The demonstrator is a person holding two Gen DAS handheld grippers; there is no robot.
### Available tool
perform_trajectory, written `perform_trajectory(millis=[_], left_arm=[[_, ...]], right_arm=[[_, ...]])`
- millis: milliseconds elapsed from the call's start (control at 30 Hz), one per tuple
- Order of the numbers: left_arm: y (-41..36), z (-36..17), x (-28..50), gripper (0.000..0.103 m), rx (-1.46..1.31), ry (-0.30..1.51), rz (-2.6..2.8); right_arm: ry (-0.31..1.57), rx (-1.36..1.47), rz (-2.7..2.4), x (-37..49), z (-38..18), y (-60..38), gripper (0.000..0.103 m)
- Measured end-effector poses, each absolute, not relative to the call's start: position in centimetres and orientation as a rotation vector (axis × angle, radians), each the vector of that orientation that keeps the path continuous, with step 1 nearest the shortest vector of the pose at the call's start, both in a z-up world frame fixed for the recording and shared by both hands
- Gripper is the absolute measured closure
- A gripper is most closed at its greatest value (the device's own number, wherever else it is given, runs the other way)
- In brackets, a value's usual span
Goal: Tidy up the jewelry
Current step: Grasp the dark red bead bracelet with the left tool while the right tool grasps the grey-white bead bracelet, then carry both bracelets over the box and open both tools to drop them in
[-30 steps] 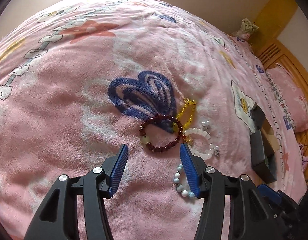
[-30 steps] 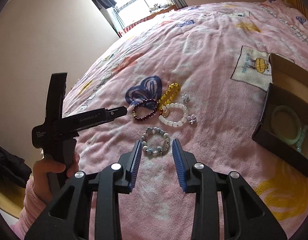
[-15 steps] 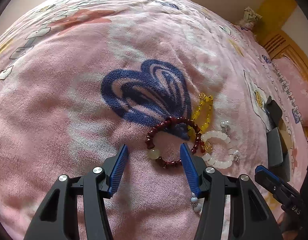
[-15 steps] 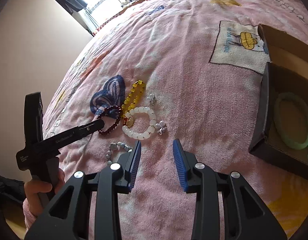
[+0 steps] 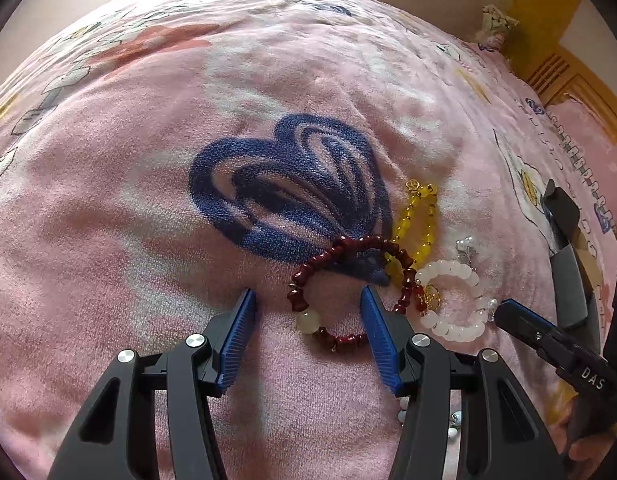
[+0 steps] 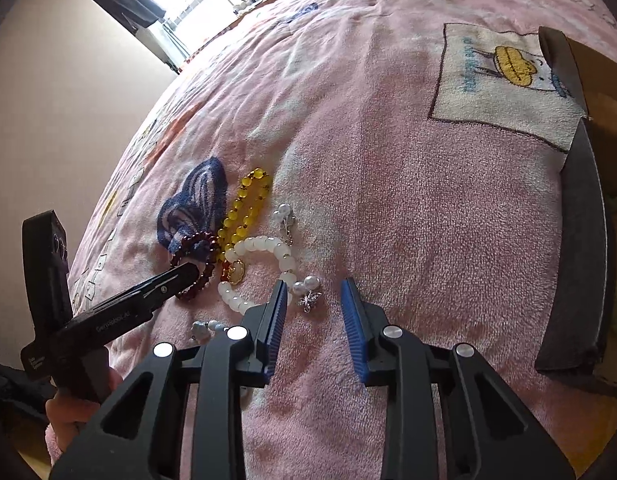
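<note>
Several bead bracelets lie on a pink blanket (image 5: 108,240). A dark red bracelet (image 5: 308,270) with one pale bead lies partly between the open fingers of my left gripper (image 5: 308,300), low over it; it also shows in the right wrist view (image 6: 196,242). Beside it lie a yellow bracelet (image 5: 418,216) (image 6: 244,208) and a white bracelet (image 5: 448,300) (image 6: 264,246) with a silver charm (image 6: 308,300). My right gripper (image 6: 313,294) is open, its fingers around that charm end. A pale blue-white bracelet (image 6: 204,328) lies mostly hidden behind the grippers.
A dark open box (image 6: 580,240) with a brown inside stands on the blanket at the right; it also shows in the left wrist view (image 5: 568,264). A blue heart print (image 5: 288,184) marks the blanket behind the bracelets. A wooden headboard (image 5: 564,80) is at the far right.
Both grippers have moved forward and lower. The left now has the red bracelet between its fingers; the right has shifted from the pale blue bracelet to the white bracelet's charm. Both stayed open.
</note>
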State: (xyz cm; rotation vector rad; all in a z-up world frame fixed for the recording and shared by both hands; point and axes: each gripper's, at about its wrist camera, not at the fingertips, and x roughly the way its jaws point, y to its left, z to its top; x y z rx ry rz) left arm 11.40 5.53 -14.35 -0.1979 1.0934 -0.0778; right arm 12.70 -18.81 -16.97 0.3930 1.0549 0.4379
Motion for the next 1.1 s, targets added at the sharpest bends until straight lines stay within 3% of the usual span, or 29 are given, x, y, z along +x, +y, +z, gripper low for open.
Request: perform_trajectory(millis=[133, 300, 467, 1100], left_arm=[[5.1, -14.4, 11.4, 0.049, -0.173, 1.087, -0.068], [5.2, -14.2, 11.3, 0.074, -0.123, 1.065, -0.038], [6.0, -13.9, 11.3, 0.091, -0.154, 1.053, -0.044], [2.9, -6.0, 9.2, 0.091, -0.169, 0.909, -0.126]], right_arm=[[1.035, 0.309, 0.403, 12.5, -17.2, -17.8, 0.086], [1.014, 0.308, 0.421, 12.4, -17.3, -17.6, 0.092], [1.005, 0.322, 0.443, 12.3, -16.8, -17.7, 0.095], [0.841, 0.418, 0.483, 10.1, -8.2, -21.5, 0.095]])
